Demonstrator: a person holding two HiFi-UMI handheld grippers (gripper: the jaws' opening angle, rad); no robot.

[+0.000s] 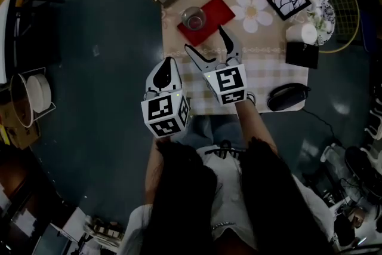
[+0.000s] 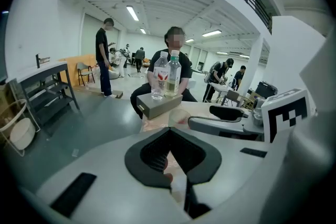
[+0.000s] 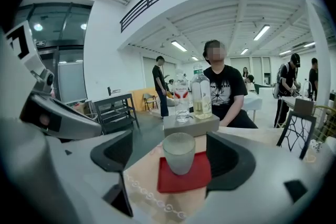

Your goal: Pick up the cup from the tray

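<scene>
Cup (image 1: 193, 18): frosted glass, upright on the red tray (image 1: 215, 12), at 11 o'clock from the right gripper's tips in the head view, apart from them.
Right gripper (image 1: 204, 39): released, jaws spread wide and clasping nothing; the cup stood framed ahead of them, untouched.
Left gripper (image 1: 168, 63): clenched on nothing, at 8 o'clock from the right gripper.
Bottles (image 3: 201, 94): two on a grey box (image 3: 191, 124) at 12 o'clock behind the cup.
Writing: one bottle bore a red label, its print too small to read.
</scene>
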